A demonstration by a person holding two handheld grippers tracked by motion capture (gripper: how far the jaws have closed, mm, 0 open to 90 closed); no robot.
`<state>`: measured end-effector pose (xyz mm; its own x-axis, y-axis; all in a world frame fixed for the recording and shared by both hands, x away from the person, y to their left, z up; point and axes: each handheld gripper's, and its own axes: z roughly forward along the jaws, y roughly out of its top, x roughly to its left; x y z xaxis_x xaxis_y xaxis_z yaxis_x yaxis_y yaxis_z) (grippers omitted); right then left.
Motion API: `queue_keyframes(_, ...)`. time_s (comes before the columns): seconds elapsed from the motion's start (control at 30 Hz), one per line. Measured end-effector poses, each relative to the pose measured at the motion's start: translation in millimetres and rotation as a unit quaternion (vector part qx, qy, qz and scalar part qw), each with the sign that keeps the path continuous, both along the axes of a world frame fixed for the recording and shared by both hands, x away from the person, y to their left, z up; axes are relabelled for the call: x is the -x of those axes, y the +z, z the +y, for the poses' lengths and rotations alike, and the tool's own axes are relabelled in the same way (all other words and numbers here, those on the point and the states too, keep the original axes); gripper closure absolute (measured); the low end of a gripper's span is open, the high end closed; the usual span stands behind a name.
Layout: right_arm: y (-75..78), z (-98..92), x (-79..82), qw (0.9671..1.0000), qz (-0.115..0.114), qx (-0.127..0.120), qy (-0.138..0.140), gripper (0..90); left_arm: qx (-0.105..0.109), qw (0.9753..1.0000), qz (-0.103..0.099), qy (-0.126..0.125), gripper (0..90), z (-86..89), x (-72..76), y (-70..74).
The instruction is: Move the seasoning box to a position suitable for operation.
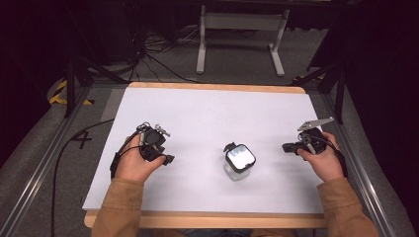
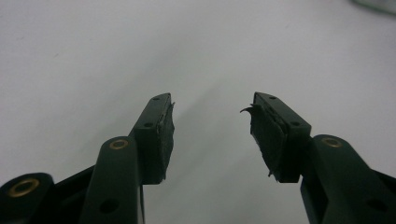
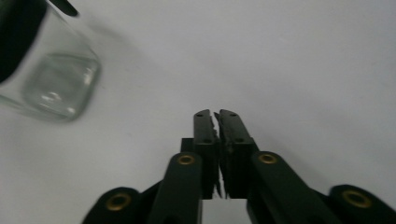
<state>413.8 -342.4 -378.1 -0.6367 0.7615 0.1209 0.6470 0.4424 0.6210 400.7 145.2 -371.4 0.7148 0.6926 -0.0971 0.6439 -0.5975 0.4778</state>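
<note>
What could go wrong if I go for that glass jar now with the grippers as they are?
1. The right gripper has its jaws shut with nothing between them; pushed in like that, it would likely shove or tip the glass jar rather than grasp it.
2. The jar is clear glass and stands free on the table, apart from both grippers, so a glancing touch could slide it.
3. The left gripper is open but worn pads may grip poorly.

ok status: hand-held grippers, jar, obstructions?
Left hand-held gripper open, empty. Right hand-held gripper shut, empty. Glass jar upright between them, untouched. Nothing in the way.
</note>
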Motion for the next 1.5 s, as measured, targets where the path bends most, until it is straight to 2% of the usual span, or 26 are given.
queue_keyframes(0.03,0.0,0.0,0.0,1.0,0.0,0.0,0.0,89.4,0.0,1.0,0.0,0.0,50.2,0.0,0.0,0.0)
queue_keyframes(0.07,-0.6,1.2,1.5,0.9997,-0.001,-0.022,-0.001,87.9,0.003,1.0,0.003,-0.004,50.2,-0.8,0.4,-0.1)
queue_keyframes(0.1,-0.3,3.5,2.3,0.9996,-0.013,-0.021,0.013,86.4,0.002,1.0,0.007,-0.007,50.3,-1.2,1.0,0.0)
queue_keyframes(0.17,-1.1,8.7,3.3,0.9979,-0.05,0.005,0.039,85.4,0.005,0.9999,0.005,-0.008,50.3,-1.4,1.4,0.6)
queue_keyframes(0.2,-1.3,11.3,4.3,0.9974,-0.055,0.009,0.046,85.8,0.006,1.0,0.003,-0.008,50.1,-1.0,1.6,1.5)
queue_keyframes(0.27,-1.1,14.2,5.5,0.9985,-0.035,0.0,0.041,87.4,0.016,0.9999,-0.002,-0.005,49.4,-0.5,2.5,3.3)
queue_keyframes(0.3,-1.2,16.0,6.4,0.9987,-0.033,-0.001,0.039,88.7,0.019,0.9998,-0.003,-0.006,49.2,-0.1,3.1,4.5)
queue_keyframes(0.4,-2.4,25.5,8.5,0.9977,-0.028,-0.012,0.061,90.0,0.027,0.9996,-0.005,-0.007,48.1,0.3,5.2,6.2)
queue_keyframes(0.43,-2.8,29.8,9.3,0.9972,-0.029,-0.007,0.068,90.0,0.029,0.9995,-0.007,-0.007,48.0,0.6,5.9,6.9)
queue_keyframes(0.57,-3.9,45.3,10.6,0.9937,-0.029,-0.006,0.108,90.0,0.035,0.9993,-0.009,-0.01,47.3,2.4,10.2,9.2)
queue_keyframes(0.63,-4.9,50.4,10.0,0.9933,-0.01,-0.012,0.114,90.0,0.041,0.9991,-0.01,-0.009,47.1,3.2,12.6,10.3)
queue_keyframes(0.77,-10.8,60.0,8.3,0.9917,-0.009,-0.018,0.127,89.9,0.044,0.9989,-0.014,-0.009,46.6,3.3,16.4,12.9)
queue_keyframes(0.8,-13.1,64.1,8.0,0.99,-0.006,-0.021,0.139,89.5,0.046,0.9988,-0.014,-0.011,46.4,2.8,16.9,13.0)
queue_keyframes(0.93,-19.5,76.5,8.2,0.9862,-0.009,-0.007,0.165,90.0,0.046,0.9986,-0.021,-0.013,44.6,0.5,19.6,13.7)
queue_keyframes(1.07,-24.7,81.4,7.6,0.984,-0.008,-0.005,0.178,90.0,0.044,0.9984,-0.031,-0.018,42.6,-1.4,20.6,12.9)
queue_keyframes(1.13,-26.2,84.2,8.3,0.9829,-0.008,-0.002,0.184,90.0,0.044,0.9987,-0.021,-0.016,42.3,-3.4,21.0,12.5)
queue_keyframes(1.2,-27.1,85.7,9.0,0.9829,-0.012,0.007,0.184,90.0,0.043,0.9987,-0.019,-0.021,42.3,-5.4,20.6,11.7)
queue_keyframes(1.4,-29.6,85.3,10.7,0.9827,-0.009,0.007,0.185,90.0,0.045,0.9985,-0.022,-0.023,42.2,-9.0,19.9,11.2)
queue_keyframes(1.43,-31.8,86.1,12.4,0.9822,-0.001,0.009,0.188,90.0,0.046,0.9984,-0.022,-0.025,42.2,-10.2,19.5,11.5)
queue_keyframes(1.5,-32.4,86.5,12.9,0.9818,-0.001,0.009,0.19,90.0,0.046,0.9983,-0.023,-0.027,42.2,-11.1,18.9,11.5)
